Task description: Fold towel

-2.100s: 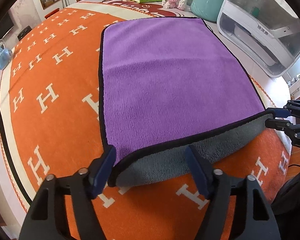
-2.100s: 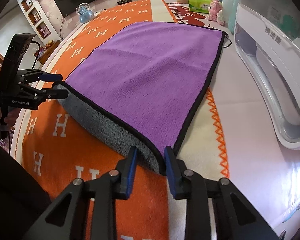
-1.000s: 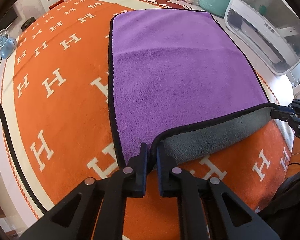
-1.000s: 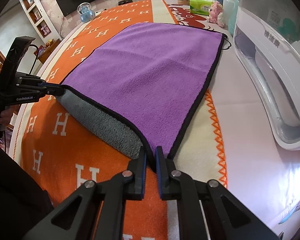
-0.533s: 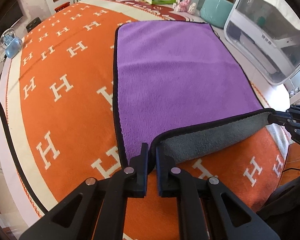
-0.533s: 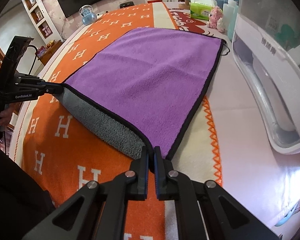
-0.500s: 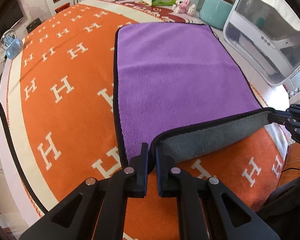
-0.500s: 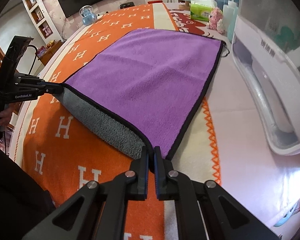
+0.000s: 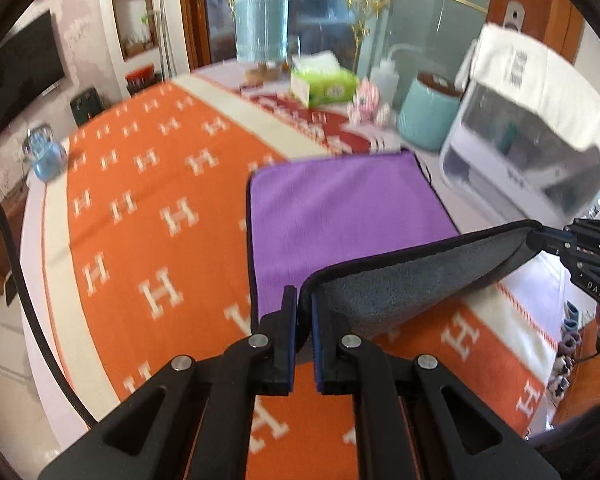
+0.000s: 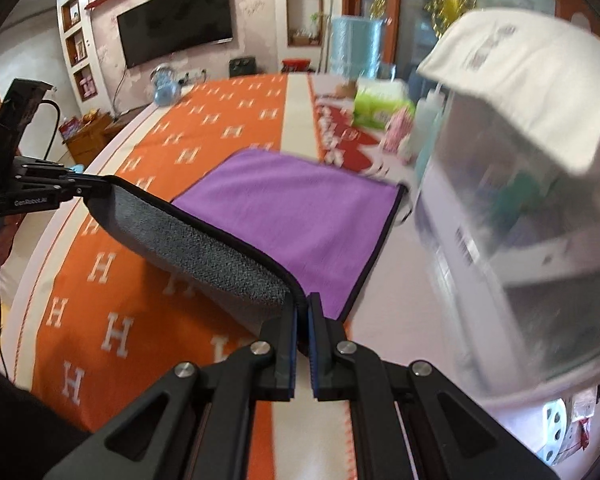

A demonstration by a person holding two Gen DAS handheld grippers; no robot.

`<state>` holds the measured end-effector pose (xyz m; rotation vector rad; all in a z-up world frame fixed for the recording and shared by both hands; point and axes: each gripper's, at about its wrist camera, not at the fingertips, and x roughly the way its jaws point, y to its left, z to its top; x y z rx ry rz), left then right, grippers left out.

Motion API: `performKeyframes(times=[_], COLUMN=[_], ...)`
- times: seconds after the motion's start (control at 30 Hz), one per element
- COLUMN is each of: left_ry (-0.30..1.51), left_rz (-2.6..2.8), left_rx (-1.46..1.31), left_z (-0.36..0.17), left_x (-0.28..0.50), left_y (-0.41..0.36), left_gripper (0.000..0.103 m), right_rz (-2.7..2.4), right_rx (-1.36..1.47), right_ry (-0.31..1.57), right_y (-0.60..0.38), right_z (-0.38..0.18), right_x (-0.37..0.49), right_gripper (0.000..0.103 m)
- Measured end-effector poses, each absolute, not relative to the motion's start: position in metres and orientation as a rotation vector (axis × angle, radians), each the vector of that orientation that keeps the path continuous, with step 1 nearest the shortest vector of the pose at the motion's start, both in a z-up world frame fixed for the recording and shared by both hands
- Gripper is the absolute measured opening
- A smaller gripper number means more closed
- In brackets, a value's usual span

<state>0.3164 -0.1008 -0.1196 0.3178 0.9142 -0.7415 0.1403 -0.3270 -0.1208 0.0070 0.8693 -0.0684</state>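
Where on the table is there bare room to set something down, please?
The orange cloth left of the towel is bare up to the blue clock. The far edge is crowded: tissue box, pink toy, teal pot, white appliance at right.

towel (image 9: 340, 208): fluffy matt cloth is being shown, purple above, grey beneath
blanket (image 9: 148, 216): soft matt woven cloth is being seen

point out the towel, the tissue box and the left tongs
towel (image 9: 340, 208), left wrist view, on its flat purple top side.
tissue box (image 9: 328, 89), left wrist view, on its green side face.
left tongs (image 9: 305, 312), left wrist view, midway between the tips, shut on the towel's near corner.
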Motion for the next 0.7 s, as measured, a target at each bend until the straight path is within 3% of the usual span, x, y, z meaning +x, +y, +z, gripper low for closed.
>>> performKeyframes(times=[0.33,0.7], left_ry=[0.779,0.727], left_rz=[-0.708,-0.628], left_rx=[0.258,0.180], left_z=[-0.102,-0.131], left_x=[0.364,0.429], left_y=[-0.136,-0.173], left_gripper=[0.004,0.004], right_rz=[-0.199,-0.367], right_rx=[-0.009,-0.093], right_ry=[0.742,0.675], right_y=[-0.354,-0.362], right_z=[-0.102,-0.118], right_x=[0.188,0.253], right_gripper=[0.004,0.004])
